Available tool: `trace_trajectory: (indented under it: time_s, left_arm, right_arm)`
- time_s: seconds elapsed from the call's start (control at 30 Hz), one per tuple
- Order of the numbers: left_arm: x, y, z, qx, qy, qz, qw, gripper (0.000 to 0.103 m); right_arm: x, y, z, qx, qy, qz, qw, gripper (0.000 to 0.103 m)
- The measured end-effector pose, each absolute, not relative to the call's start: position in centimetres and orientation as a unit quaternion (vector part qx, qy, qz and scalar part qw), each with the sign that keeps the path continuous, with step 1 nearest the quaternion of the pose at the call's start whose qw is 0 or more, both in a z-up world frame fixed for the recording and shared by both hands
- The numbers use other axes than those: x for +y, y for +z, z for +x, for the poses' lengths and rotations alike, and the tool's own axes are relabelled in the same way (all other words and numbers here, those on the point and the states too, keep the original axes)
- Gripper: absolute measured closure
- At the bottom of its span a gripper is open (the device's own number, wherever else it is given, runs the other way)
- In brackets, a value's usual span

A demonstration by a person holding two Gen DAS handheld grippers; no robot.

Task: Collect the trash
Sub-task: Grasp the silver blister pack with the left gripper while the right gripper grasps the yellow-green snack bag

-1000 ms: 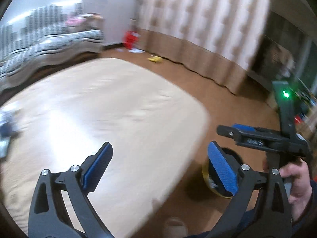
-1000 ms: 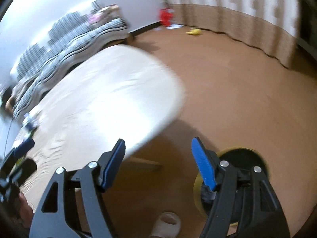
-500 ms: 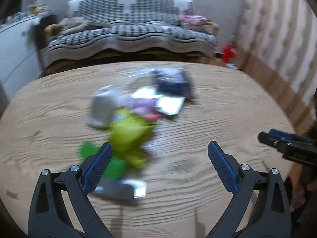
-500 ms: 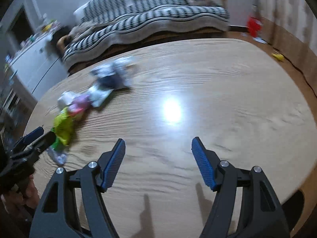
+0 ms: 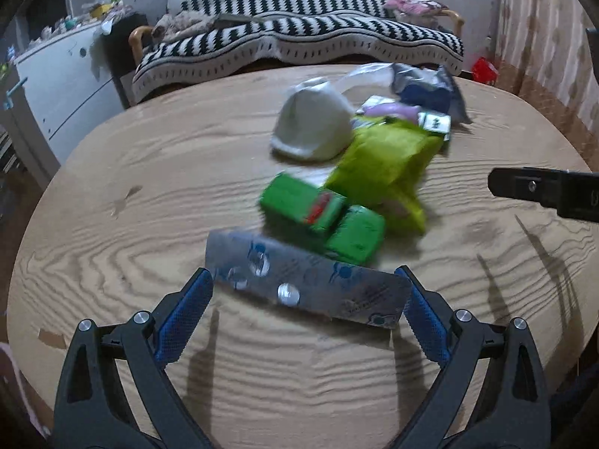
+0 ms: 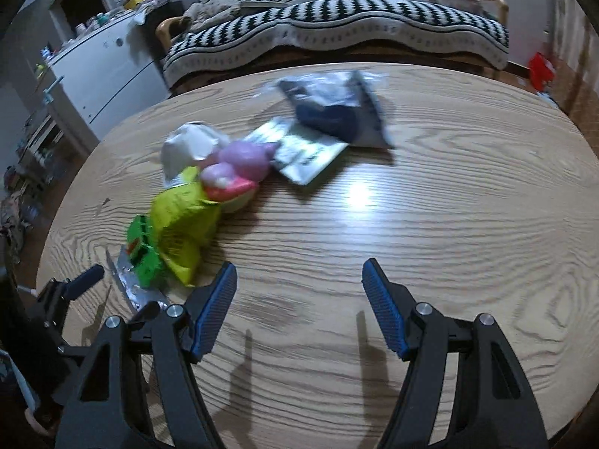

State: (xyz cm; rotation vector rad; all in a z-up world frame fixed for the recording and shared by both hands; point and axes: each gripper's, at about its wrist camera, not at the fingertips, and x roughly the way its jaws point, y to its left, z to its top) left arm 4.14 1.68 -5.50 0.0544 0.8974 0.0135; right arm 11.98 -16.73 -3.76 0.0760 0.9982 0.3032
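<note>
A pile of trash lies on the oval wooden table [image 5: 112, 262]. In the left wrist view a silver blister pack [image 5: 307, 284] is nearest, then green packets [image 5: 322, 217], a yellow-green bag [image 5: 385, 164], a crumpled white cup [image 5: 312, 127], a pink wrapper [image 5: 389, 110] and a dark blue bag [image 5: 426, 89]. My left gripper [image 5: 302, 277] is open, and the blister pack spans the gap in front of its fingertips. My right gripper [image 6: 299, 265] is open over bare wood, right of the yellow-green bag [image 6: 183, 220] and green packets [image 6: 144, 258]. Farther off lie a silver pouch [image 6: 303, 149] and the dark blue bag [image 6: 337, 112].
A black-and-white striped sofa [image 5: 299, 37] runs behind the table. A white cabinet [image 5: 56, 86] stands at the left and a curtain [image 5: 543, 37] hangs at the right, with a red object [image 6: 541, 69] on the floor. The table's right half [image 6: 468, 187] holds nothing.
Both views swung from the floor and table edge onto the tabletop. The trash pile has come much closer to both grippers. Both grippers have stayed open.
</note>
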Motion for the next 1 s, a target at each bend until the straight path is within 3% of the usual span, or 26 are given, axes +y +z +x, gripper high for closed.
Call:
trace_trajectory:
  time_s: [0.6,0.67,0.77,0.87,0.97,1.0]
  left_arm:
    - [5.8,-6.1,4.6,0.454,0.015,-0.046,0.890,0.009]
    - [5.9,-6.2,4.6,0.453,0.016,-0.044,0.890,0.009]
    - [6.1,-6.3,4.6,0.452,0.023,-0.044,0.891,0.009]
    - [6.3,-6.2,4.7,0.451,0.027,-0.048,0.891,0.009]
    - [5.9,-6.0,4.6,0.449,0.024,-0.046,0.892,0.021]
    - [5.7,-6.0,4.5,0.448,0.024,-0.041,0.893,0.031]
  right_arm:
    - [-10.3,-6.2,15.6,0.498,0.221,0.165,0.822,0.035]
    - [-10.0,-6.3,15.7,0.500,0.227,0.171,0.818,0.053]
    - [-9.9,-6.1,15.5,0.497,0.228,0.171,0.819,0.061]
    - [-10.0,-5.2,15.0,0.485,0.234,0.163,0.827,0.062]
    - [-10.1,-4.5,14.5,0.473,0.238,0.159,0.833,0.063]
    - [-10.2,-4.3,14.4,0.471,0.239,0.157,0.834,0.062]
